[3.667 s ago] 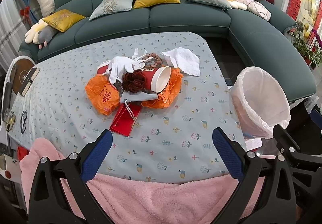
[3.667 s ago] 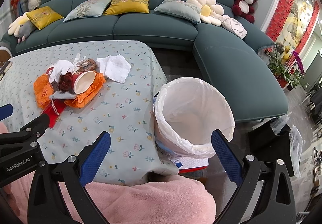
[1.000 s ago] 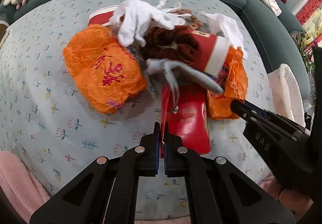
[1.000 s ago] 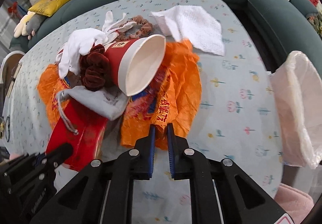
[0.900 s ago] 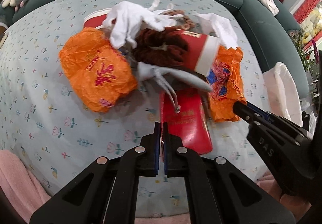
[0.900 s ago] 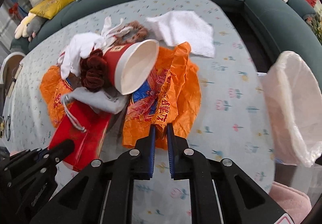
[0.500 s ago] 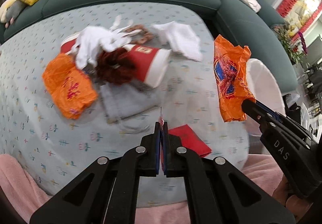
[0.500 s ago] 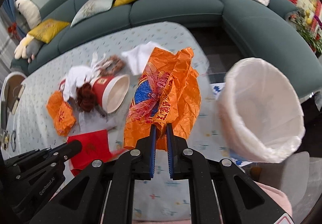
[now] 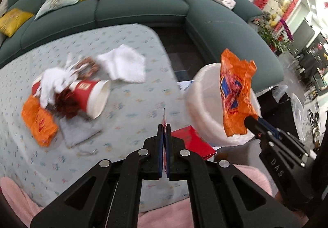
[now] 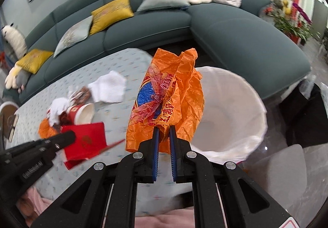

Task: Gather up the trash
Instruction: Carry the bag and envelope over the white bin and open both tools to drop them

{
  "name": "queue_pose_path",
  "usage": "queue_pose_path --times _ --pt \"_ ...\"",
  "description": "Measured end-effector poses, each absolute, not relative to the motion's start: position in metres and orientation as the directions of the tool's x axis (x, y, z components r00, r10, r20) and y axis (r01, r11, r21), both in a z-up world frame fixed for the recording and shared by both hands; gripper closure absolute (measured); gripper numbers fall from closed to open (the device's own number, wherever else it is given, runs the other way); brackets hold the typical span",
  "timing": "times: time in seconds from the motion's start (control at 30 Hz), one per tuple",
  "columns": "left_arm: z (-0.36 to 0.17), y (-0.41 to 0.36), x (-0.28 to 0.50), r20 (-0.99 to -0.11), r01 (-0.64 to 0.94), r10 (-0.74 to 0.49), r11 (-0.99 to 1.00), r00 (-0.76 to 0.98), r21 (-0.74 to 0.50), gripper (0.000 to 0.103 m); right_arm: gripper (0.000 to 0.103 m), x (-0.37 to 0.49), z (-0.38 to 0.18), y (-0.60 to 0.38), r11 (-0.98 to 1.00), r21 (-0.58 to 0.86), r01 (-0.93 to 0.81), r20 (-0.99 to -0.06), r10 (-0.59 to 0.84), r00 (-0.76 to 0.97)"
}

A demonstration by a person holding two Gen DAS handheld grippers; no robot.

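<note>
Mid-carry – right gripper clamped on orange bag, left gripper pinching red envelope – next, drop into bin.

Both wrist views: table, bin

Crumpled orange bag, red envelope aloft
</note>
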State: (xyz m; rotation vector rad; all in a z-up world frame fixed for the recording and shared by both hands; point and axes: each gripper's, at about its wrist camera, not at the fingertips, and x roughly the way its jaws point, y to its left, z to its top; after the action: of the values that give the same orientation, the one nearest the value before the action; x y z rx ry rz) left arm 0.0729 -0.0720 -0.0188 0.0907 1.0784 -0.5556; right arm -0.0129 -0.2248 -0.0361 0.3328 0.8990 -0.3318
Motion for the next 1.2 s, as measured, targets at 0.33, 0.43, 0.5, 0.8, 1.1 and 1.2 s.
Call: queue_pose_path --times 0.33,0.43,0.5,0.8,1.1,1.2 --pt "-0.01 -0.153 0.061 -0.83 0.578 -0.454 0.789 0.323 -0.206 0.102 0.094 -0.039 -0.047 -0.29 0.842 0.146 0.519 -0.814 -0.196 0.547" --pt "-0.013 -0.174 0.06 -0.832 0.603 -0.463 0.77 0.306 -0.207 0.101 0.094 -0.042 -0.054 -0.301 0.833 0.148 0.533 -0.821 -0.197 0.535" --pt "-0.015 -0.184 0.06 -0.833 0.611 -0.468 0.762 0.294 -0.212 0.101 0.094 -0.044 -0.058 -0.306 0.828 0.149 0.541 -0.825 -0.197 0.53" --pt "-0.021 -0.213 0.069 -0.834 0.616 -0.488 0.748 0.258 -0.247 0.088 0.086 -0.038 -0.066 -0.32 0.817 0.159 0.555 -0.828 -0.195 0.525" --pt "-0.008 -0.198 0.074 -0.823 0.578 -0.461 0.789 0.332 -0.208 0.053 0.069 -0.035 -0.057 -0.314 0.818 0.167 0.551 -0.814 -0.201 0.545" --pt "-0.009 -0.186 0.078 -0.827 0.556 -0.45 0.804 0.337 -0.211 0.053 0.068 -0.034 -0.053 -0.31 0.823 0.167 0.543 -0.81 -0.2 0.551"
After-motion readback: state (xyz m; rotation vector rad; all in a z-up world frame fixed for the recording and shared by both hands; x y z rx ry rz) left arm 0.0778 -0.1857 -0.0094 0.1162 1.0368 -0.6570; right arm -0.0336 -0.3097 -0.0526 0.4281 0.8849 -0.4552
